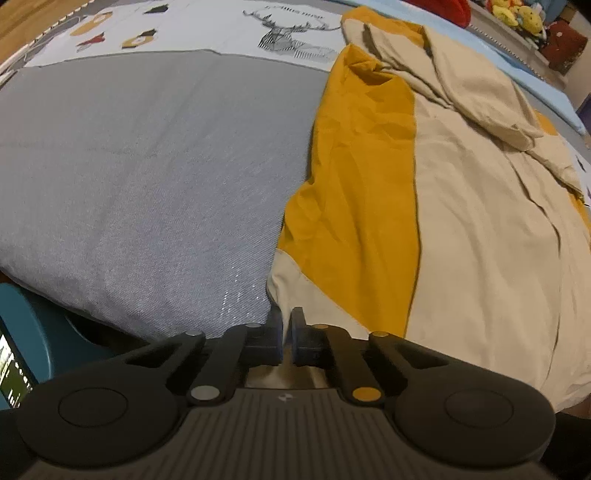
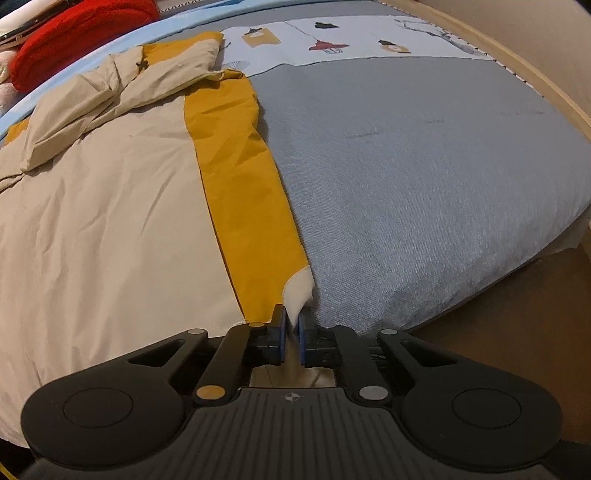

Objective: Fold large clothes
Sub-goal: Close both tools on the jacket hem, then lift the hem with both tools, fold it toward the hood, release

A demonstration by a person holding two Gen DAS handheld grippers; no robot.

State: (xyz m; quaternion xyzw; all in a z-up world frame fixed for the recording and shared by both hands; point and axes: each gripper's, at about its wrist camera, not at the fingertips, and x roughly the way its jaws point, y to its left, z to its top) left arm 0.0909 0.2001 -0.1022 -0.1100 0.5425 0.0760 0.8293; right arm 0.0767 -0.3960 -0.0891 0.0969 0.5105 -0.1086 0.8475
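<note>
cloth: beige-and-mustard garment (image 1: 461,221), thin and creased, spread flat on the grey bedspread (image 1: 147,166); its near hem sits right at both claws, the body runs away ahead of them.
left gripper (image 1: 287,325): clenched on the garment's near-left corner, a beige flap pinched between the blue pads; bare grey bedspread lies to its left, mustard panel ahead-right.
right gripper (image 2: 291,325): clenched on the near-right corner, a white tip of fabric (image 2: 297,295) poking up between the pads; mustard strip ahead-left, grey bedspread to its right.
risk 1: both bites look shallow, only corner tips; a quick lift could pull the cloth free.
risk 2: sleeves bunched at the far end (image 2: 110,85) may drag and skew the fold.
risk 3: uneven lift of the two corners would leave a crooked crease.
count: garments 1; grippers 2; corners held 2; mustard side panels 2; red cushion (image 2: 81,33) 1, far beyond the claws.
</note>
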